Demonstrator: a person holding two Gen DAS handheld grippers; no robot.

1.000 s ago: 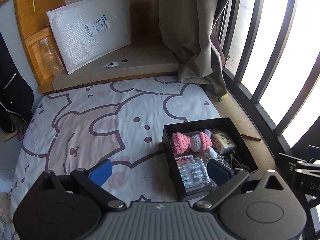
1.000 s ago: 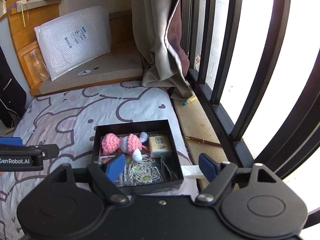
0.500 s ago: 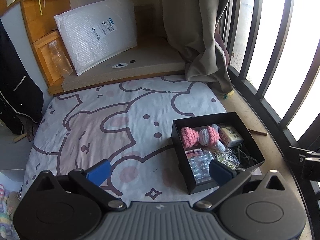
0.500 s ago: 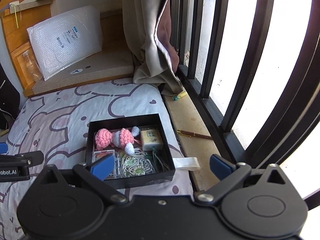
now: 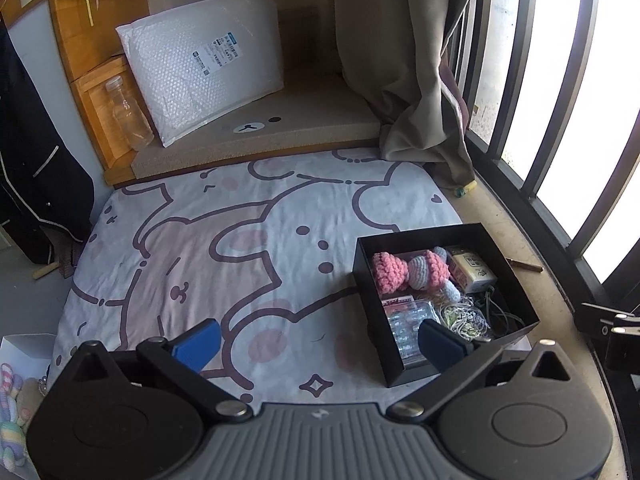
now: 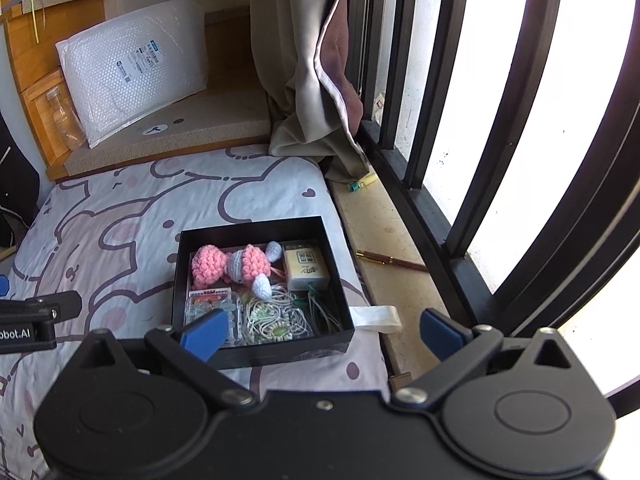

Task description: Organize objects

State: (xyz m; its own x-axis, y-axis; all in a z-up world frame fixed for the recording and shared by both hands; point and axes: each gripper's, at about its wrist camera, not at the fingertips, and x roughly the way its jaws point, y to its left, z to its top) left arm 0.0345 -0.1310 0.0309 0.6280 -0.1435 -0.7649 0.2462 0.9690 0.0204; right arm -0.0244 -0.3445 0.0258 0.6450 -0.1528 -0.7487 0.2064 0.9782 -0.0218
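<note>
Your left gripper point(image 5: 318, 342) hangs released at the bottom of its frame, blue pads spread wide over the cartoon-print sheet point(image 5: 240, 240), nothing between them. The right pad sits in front of the near left corner of the black box point(image 5: 496, 240), which lies at lower right of the left view, on the sheet's window-side edge.

Your right gripper point(image 6: 322, 330) is likewise released and empty, its pads wide apart at the bottom of its frame. From there the box point(image 6: 256, 226) fills the centre, open-topped. Inside it, a pink crochet toy point(image 6: 230, 264) lies along the far side, a small beige carton point(image 6: 306, 268) beside it in the far right corner, a clear blister pack point(image 6: 208, 304) at near left and a tangle of cords point(image 6: 280, 312) at near right.

A pen point(image 6: 390, 261) rests on the sill point(image 6: 384, 232) right of the box. At upper left of both views a bubble mailer point(image 5: 200, 64) leans beside a clear bottle point(image 5: 126, 112); a curtain point(image 6: 304, 60) hangs at top centre.
</note>
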